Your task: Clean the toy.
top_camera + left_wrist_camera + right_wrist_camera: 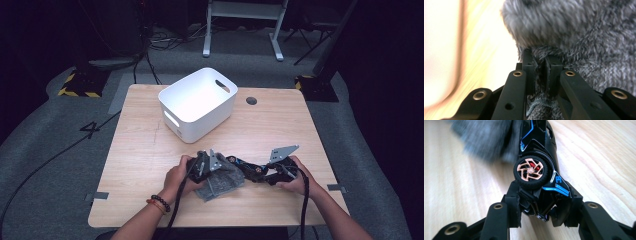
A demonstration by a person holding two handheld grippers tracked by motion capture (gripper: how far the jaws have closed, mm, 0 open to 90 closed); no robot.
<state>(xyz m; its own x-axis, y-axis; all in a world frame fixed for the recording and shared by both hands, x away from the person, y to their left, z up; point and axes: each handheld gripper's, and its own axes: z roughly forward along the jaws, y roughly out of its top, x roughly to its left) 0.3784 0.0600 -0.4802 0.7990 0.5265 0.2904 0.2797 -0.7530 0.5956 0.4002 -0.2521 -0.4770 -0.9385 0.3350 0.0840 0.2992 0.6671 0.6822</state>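
Toy car (537,152) nose toward pouch (486,140) (tilted).

left gripper (212,167): jaws clamping together, hand gripping from the left | right gripper (260,175): jaws pinching narrow, pointing leftward, forearms angling inward

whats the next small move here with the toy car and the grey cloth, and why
Probably keep the right gripper steady and draw the left gripper with its pinch of fuzzy grey cloth along the toy car. The right gripper is clamped on the car's end by a wheel, and the cloth lies against the car's far end, which looks like wiping or wrapping; the white bin stands apart behind.
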